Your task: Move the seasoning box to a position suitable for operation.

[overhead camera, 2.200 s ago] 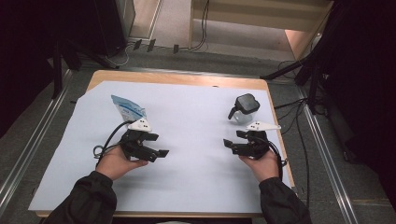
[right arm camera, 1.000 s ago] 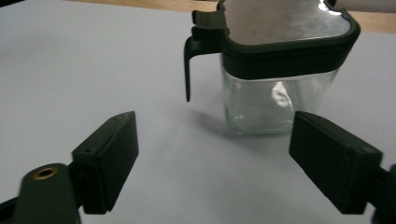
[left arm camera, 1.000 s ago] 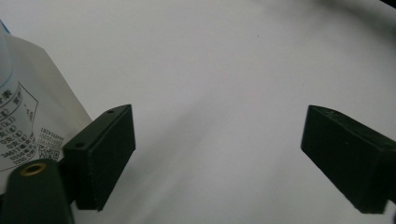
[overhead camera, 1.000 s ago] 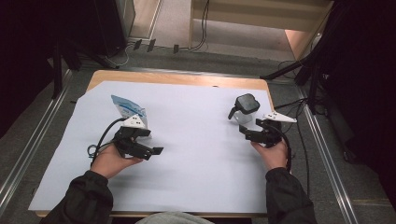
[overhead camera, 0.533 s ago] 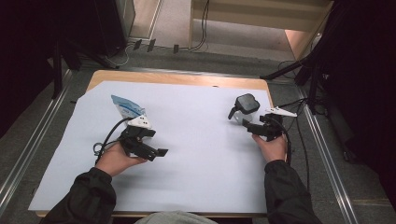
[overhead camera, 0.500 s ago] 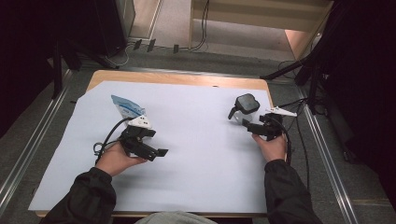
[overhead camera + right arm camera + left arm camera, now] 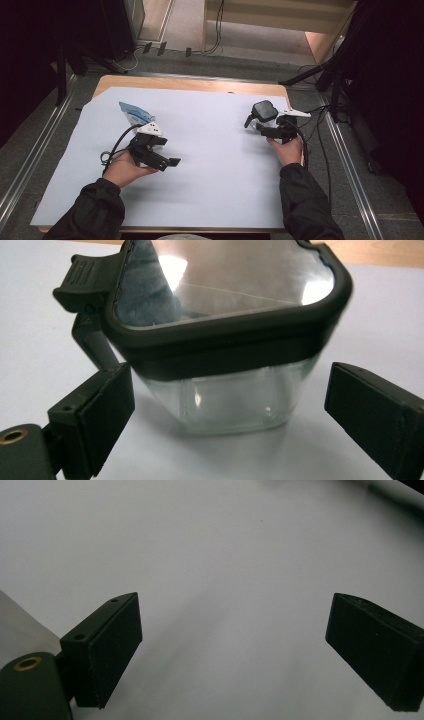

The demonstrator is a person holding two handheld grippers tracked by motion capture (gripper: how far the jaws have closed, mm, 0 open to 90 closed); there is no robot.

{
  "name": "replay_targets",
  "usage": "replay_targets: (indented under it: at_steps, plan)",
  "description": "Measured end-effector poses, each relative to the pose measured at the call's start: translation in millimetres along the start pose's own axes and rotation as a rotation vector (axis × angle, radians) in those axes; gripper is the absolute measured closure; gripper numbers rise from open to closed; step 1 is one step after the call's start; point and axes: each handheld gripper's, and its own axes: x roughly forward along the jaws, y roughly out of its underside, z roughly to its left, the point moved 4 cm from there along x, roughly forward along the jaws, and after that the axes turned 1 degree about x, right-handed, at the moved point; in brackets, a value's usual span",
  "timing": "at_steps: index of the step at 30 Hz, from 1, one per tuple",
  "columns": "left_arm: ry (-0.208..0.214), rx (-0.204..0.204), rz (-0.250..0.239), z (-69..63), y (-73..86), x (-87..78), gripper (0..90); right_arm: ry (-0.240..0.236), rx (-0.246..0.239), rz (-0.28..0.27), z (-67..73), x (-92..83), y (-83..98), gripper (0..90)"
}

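A small clear container (image 7: 263,112) with a black-rimmed lid and a side latch stands on the white paper at the table's far right. In the right gripper view the container (image 7: 225,340) is close up. My right gripper (image 7: 227,420) is open, with one jaw on each side of its clear body and neither touching it. The high view shows that gripper (image 7: 260,125) just in front of the container. My left gripper (image 7: 167,162) rests at the left of the sheet, and the left gripper view shows it (image 7: 230,655) open over bare paper.
A blue and white packet (image 7: 133,112) lies at the back left, just beyond the left hand. The white paper sheet (image 7: 210,165) covers most of the wooden table (image 7: 190,84). Cables (image 7: 320,150) hang off the right edge.
My right gripper has moved away from the near right, forward and up to the container, and its jaws now flank it. The left gripper has barely shifted.
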Motion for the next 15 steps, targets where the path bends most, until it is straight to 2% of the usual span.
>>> replay_targets:
  at_steps: [5,9,15]
  plan:
    - [-0.004,0.01,0.002,-2.3,0.7,-2.0,8.7,0.013,-0.026,0.003,1.2,6.6,-1.7,6.3]
    - [-0.003,-0.02,-0.014,-3.9,4.0,-5.4,8.7,0.006,-0.041,0.012,2.5,15.9,-6.2,6.9]
    - [-0.019,-0.035,-0.019,-6.3,10.1,-10.4,8.7,0.004,-0.068,0.022,4.2,26.2,-8.7,7.5]
